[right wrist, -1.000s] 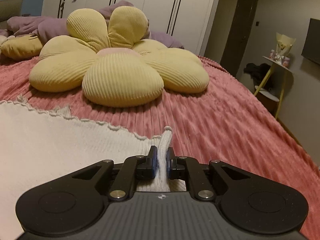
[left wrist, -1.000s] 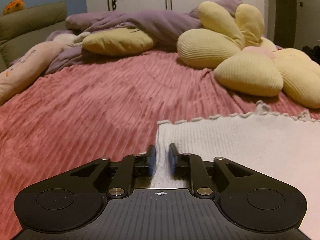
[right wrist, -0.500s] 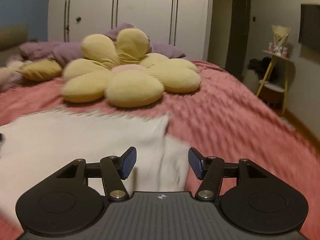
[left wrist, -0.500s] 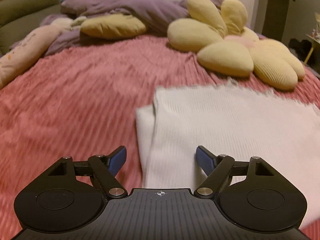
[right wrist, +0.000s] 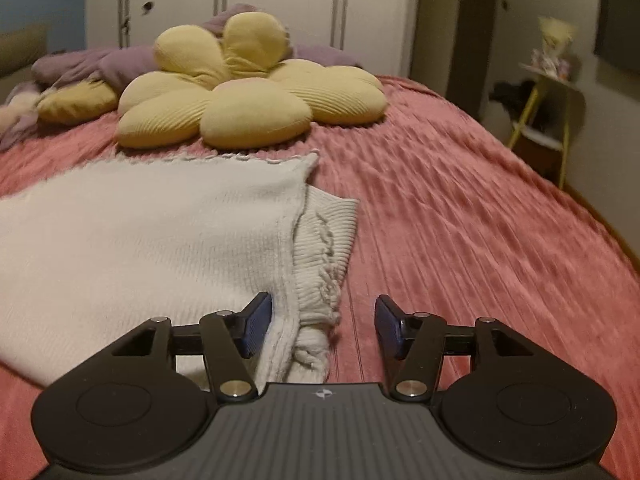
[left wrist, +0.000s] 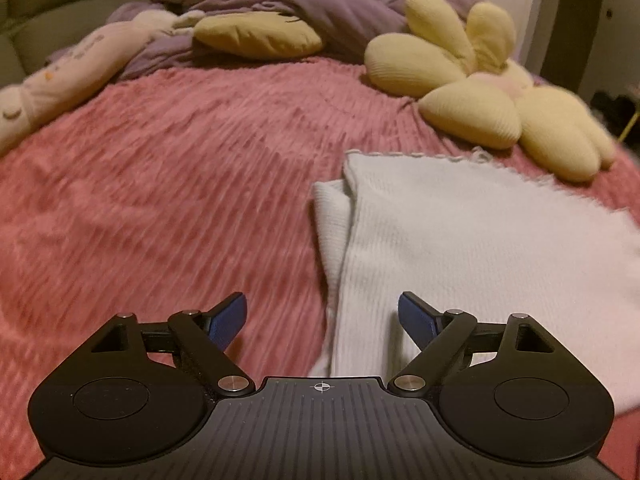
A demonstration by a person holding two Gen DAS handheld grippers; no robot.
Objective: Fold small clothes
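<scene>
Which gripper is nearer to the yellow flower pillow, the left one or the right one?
Right, it seems. The flower pillow lies ahead of the right gripper, past the white garment. From the left gripper it lies far off to the right.

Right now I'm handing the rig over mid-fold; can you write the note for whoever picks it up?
Left gripper: open, holding nothing, over the left edge of the white sweater.
Right gripper: open, holding nothing, over the sweater's right edge.
The sweater lies flat on the pink bedspread, just in front of the yellow flower cushion.
Done: one fold is laid; the top layer covers the lower one, whose ribbed edges stick out on both sides.
Left: the next fold, probably side to side, then tidy the protruding edges.
</scene>
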